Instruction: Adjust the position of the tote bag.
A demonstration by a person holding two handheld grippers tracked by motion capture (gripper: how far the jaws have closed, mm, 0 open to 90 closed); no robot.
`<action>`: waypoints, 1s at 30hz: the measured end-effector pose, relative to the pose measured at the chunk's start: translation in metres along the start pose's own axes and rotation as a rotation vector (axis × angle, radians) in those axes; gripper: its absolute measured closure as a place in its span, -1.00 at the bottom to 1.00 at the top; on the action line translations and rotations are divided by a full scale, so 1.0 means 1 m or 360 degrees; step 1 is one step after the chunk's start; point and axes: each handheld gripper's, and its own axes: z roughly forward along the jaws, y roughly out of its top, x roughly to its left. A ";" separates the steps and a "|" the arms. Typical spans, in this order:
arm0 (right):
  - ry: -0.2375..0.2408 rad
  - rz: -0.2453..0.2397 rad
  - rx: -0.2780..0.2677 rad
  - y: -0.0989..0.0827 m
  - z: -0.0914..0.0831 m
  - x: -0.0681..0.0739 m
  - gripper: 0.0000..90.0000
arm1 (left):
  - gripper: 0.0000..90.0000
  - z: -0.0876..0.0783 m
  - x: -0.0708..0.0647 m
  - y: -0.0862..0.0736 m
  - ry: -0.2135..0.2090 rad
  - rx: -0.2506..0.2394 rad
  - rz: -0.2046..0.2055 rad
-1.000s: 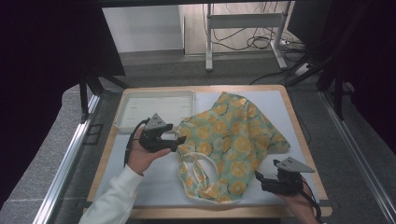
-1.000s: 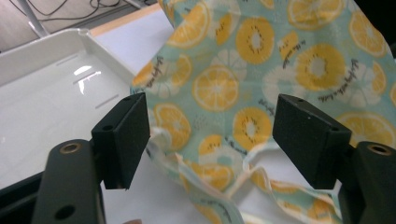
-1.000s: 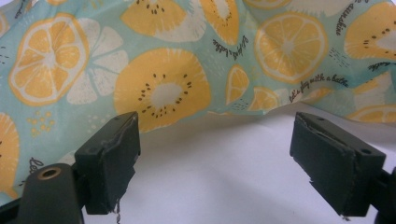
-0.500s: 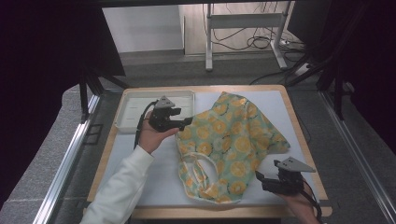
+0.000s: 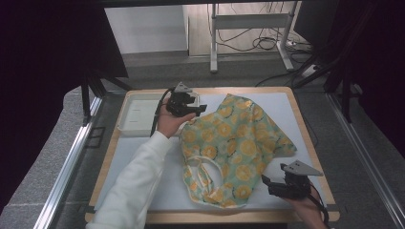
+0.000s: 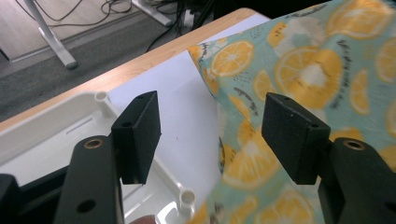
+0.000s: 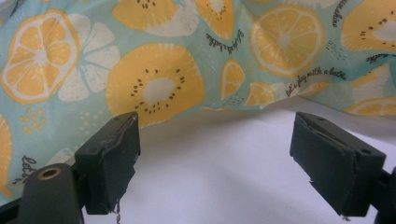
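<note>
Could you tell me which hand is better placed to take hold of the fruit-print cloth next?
Left: the left tongs sit open right at the cloth's far corner; the right tongs wait open short of its near hem.

White sleeve (image 5: pixel 138 176), black hand-held grippers
</note>
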 end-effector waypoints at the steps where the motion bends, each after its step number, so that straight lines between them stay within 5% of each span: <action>1: -0.0001 0.0000 0.0000 0.000 0.000 0.000 -0.63 | -0.17 0.000 0.000 0.000 0.0000 0.0000 0.0000; 13: -0.0016 0.0024 0.0001 -0.002 0.000 -0.004 -0.63 | -0.29 0.057 -0.010 0.008 -0.0044 0.0178 0.0057; 22: -0.0018 0.0014 0.0005 -0.002 0.000 -0.003 -0.63 | -0.40 0.072 -0.025 -0.013 -0.0083 0.0224 0.0051; 27: -0.0020 0.0008 0.0010 -0.002 0.001 -0.002 -0.63 | -0.47 0.078 -0.034 -0.020 -0.0041 0.0252 0.0101; 30: -0.0018 0.0005 0.0012 -0.002 0.001 -0.001 -0.63 | -0.48 0.082 -0.035 -0.019 -0.0036 0.0239 0.0078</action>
